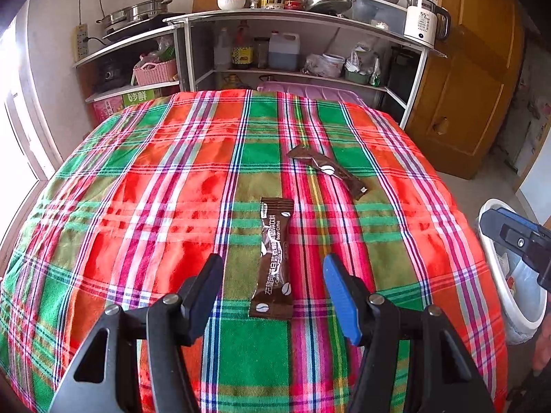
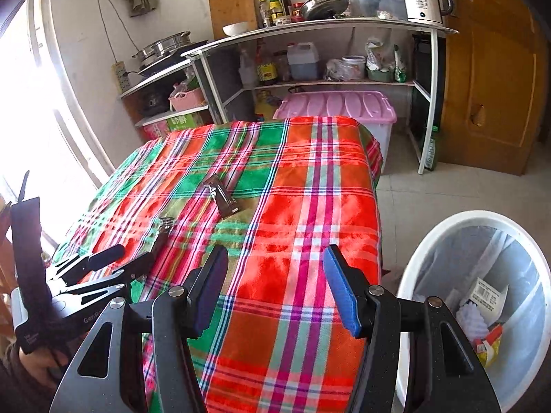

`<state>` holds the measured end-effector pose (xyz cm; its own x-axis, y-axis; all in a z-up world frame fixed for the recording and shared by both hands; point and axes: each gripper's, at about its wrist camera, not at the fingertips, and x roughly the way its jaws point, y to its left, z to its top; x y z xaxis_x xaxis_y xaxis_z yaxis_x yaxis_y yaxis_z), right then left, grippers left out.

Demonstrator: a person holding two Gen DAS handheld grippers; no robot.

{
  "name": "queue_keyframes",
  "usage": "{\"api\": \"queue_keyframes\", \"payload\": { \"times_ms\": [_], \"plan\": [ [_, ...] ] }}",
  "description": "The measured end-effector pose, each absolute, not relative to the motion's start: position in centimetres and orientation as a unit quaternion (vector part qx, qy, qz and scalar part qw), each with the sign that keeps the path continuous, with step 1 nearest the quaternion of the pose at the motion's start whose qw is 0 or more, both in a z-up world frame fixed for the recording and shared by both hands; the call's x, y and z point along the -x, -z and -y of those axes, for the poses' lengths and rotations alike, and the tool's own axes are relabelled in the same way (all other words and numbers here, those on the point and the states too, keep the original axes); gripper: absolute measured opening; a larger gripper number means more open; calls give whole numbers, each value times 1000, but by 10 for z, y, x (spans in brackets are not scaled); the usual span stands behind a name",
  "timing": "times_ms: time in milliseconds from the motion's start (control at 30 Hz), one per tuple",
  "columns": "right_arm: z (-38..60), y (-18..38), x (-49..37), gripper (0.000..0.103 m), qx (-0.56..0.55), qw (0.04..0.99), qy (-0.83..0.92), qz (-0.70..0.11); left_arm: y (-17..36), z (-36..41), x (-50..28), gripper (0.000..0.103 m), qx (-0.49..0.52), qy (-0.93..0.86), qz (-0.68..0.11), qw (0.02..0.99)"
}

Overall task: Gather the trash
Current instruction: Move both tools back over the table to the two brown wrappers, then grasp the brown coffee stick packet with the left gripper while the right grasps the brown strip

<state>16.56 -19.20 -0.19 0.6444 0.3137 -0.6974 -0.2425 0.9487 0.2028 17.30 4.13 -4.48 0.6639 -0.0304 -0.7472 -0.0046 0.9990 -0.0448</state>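
Two brown coffee sachets lie on the plaid tablecloth [image 1: 155, 189]. The near sachet [image 1: 273, 258] lies lengthwise between the fingers of my open left gripper [image 1: 272, 268], which hovers just above it. The far sachet [image 1: 327, 168] is crumpled and lies beyond it to the right; it also shows in the right wrist view [image 2: 222, 196]. My right gripper [image 2: 275, 268] is open and empty above the table's right edge, next to a white trash bin [image 2: 430, 237] with wrappers inside. The left gripper shows at the left of the right wrist view [image 2: 137, 251].
The bin also shows at the right edge in the left wrist view [image 1: 496, 268], beside the right gripper's body [image 1: 516, 241]. Behind the table stand a metal shelf [image 1: 292, 17] with pots, bottles and a kettle, a pink storage box [image 2: 337, 106] and a wooden door [image 2: 492, 69].
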Motion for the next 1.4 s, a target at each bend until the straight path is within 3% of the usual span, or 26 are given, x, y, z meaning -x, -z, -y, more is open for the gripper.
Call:
{"api": "queue_keyframes", "payload": {
  "times_ms": [200,300,400,467,567,1233,1400],
  "plan": [
    [173,10,-190,58,-15,899,-165,-406,55,-41,-190,62,14,10,-427,904],
    [167,12,-201,58,-14,895,-171,-411,60,-41,-196,57,10,14,-436,900],
    [164,12,-210,58,-20,893,-178,-413,59,-44,-198,45,12,13,-434,901],
    [156,12,-216,58,-10,892,-180,-415,58,-49,-200,29,21,12,-434,901],
    [144,13,-226,58,6,890,-192,-413,57,-59,-200,21,39,4,-429,902],
    [76,51,-282,58,76,859,-234,-449,54,-90,-200,21,86,-7,-417,905],
    [69,56,-282,40,100,865,-219,-440,55,-91,-200,21,88,-8,-418,904]
  ]
}}
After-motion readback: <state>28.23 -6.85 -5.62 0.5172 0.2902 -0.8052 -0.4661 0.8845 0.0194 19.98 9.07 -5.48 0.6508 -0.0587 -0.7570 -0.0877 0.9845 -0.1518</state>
